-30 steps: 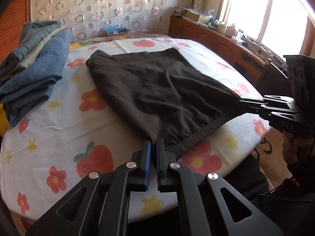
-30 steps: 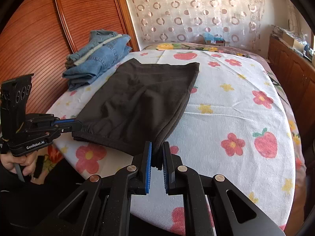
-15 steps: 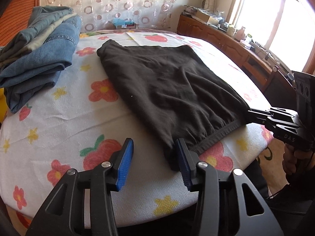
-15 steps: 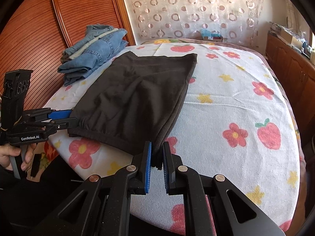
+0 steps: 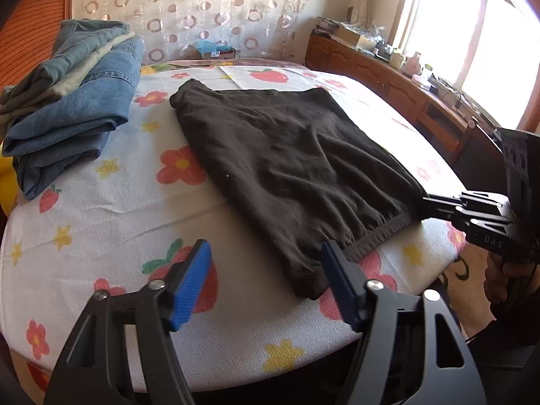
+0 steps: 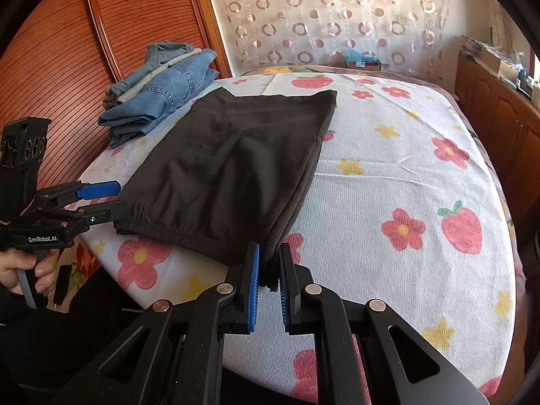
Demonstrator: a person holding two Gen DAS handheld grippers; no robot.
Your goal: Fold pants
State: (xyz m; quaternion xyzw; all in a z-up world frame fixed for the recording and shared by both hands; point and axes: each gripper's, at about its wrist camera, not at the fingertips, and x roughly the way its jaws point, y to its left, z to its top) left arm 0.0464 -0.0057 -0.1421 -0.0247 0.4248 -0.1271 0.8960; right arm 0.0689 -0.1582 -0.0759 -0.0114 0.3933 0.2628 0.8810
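The right gripper (image 6: 268, 270) clamped the soft, limp black pants (image 6: 229, 165) at their waistband corner while the left gripper (image 5: 265, 280) stood agape beside the opposite corner.

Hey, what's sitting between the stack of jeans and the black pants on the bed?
Nothing but bare flowered bedsheet separates the folded jeans from the black pants; the left wrist view shows that strip most plainly.

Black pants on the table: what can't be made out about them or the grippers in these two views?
- Pants layer count: both views, top layer hides the rest.
- Right gripper grip: right view, jaws slightly apart around the corner; contact unclear.
- Right fingertips: left view, pants edge hides them.
- Left gripper: clearly open.
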